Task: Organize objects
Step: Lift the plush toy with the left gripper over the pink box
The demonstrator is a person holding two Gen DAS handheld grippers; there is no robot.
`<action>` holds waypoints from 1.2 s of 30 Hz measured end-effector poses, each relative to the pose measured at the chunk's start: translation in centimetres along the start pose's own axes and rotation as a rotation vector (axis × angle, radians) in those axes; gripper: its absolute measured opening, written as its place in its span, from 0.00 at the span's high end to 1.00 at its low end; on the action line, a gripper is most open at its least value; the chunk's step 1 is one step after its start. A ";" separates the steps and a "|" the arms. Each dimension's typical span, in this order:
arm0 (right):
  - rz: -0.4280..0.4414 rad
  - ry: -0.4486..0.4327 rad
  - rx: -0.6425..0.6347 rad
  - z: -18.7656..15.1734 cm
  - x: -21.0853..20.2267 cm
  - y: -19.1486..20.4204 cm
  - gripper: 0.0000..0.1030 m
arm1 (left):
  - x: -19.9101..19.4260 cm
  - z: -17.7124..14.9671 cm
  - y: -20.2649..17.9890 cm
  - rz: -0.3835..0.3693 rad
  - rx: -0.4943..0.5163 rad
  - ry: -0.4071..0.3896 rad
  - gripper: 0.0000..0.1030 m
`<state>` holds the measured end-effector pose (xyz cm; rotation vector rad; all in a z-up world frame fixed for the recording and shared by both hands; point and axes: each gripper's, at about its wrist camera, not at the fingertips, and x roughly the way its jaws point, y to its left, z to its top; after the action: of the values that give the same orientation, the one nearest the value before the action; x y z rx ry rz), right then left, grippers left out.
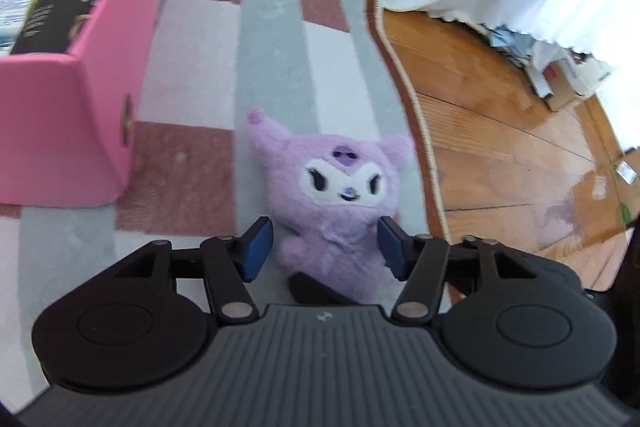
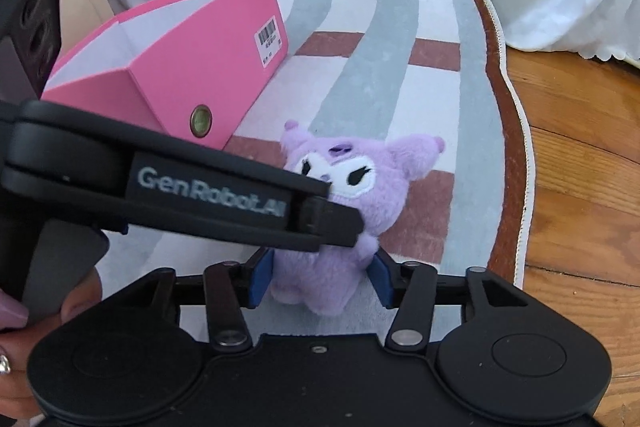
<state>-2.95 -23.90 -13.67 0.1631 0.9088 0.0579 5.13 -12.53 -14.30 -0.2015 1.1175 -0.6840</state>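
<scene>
On the rug (image 1: 208, 39), just beside the pink box (image 1: 60, 99), sits the plush (image 1: 340, 187): light, soft, squashy, best pinched at its body. Left gripper (image 1: 325, 247) and right gripper (image 2: 320, 279) both straddle it, jaws apart, not clamped

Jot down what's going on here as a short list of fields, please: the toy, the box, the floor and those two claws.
toy: purple plush toy, upright on the rug
box: pink box beside the toy, a dark item with a green top inside
floor: striped rug on wood floor
left claw: open, either side of the toy
right claw: open, around the toy's lower body
</scene>
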 end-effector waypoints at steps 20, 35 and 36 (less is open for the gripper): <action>0.121 0.002 0.115 0.7 -3.9 0.8 0.54 | -5.0 0.2 -3.7 0.097 0.128 0.049 0.56; 0.213 0.068 -0.001 4.9 -8.5 6.5 0.54 | -14.0 1.3 -2.7 0.141 0.064 0.022 0.56; 0.217 0.064 -0.020 5.2 -8.8 7.1 0.54 | -14.8 1.2 -2.5 0.144 0.061 0.008 0.56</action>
<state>-4.14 -18.56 -2.54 0.2424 0.9509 0.2748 1.33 -5.88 -1.36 -0.0650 1.1058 -0.5898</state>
